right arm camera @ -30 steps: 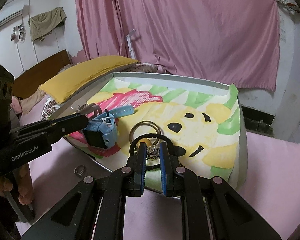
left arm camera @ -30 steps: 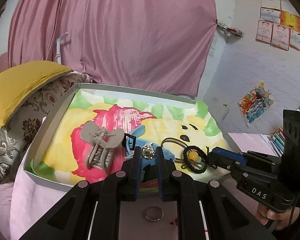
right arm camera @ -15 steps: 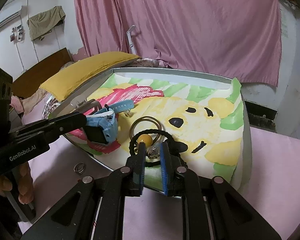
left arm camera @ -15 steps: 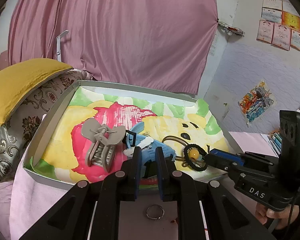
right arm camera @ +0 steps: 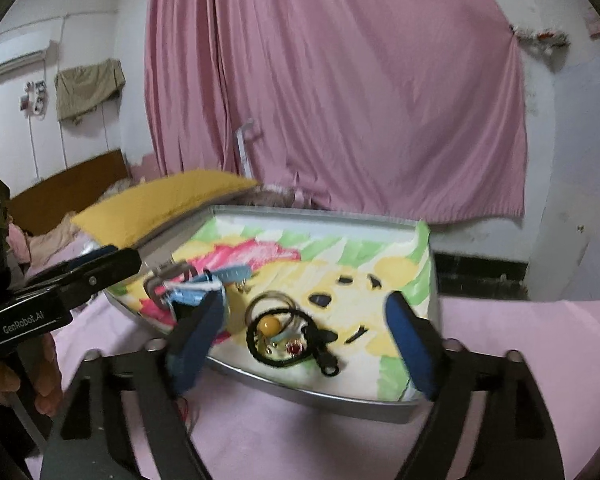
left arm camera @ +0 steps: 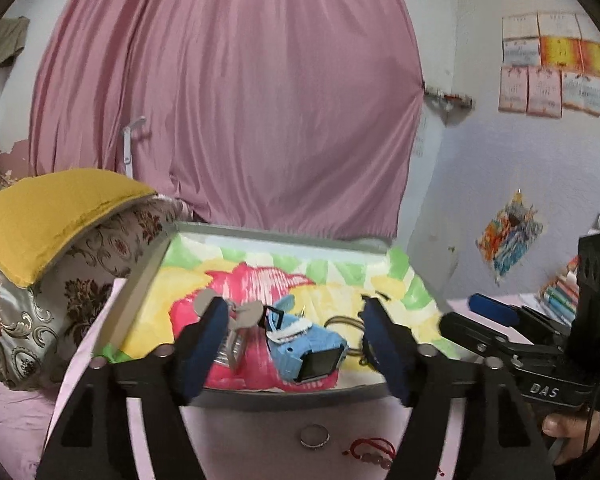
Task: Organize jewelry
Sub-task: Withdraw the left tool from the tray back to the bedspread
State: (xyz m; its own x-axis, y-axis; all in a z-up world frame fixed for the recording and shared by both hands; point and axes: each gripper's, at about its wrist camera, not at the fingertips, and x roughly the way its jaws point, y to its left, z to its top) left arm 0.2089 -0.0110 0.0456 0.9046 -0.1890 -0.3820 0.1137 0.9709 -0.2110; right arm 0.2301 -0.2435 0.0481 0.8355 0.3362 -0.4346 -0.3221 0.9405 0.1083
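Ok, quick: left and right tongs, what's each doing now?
Left tongs: open, just opened, holding nothing; blue watch lies in the tray below.
Right tongs: open, just opened, holding nothing.

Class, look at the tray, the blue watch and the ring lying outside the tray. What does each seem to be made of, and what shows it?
Tray: probably metal, with a dull grey, thin folded rim; a painted paper sheet lines it.
Blue watch: likely matte plastic or rubber, moulded, with a glossy dark screen.
Ring: seemingly metal, silvery with a faint shine.
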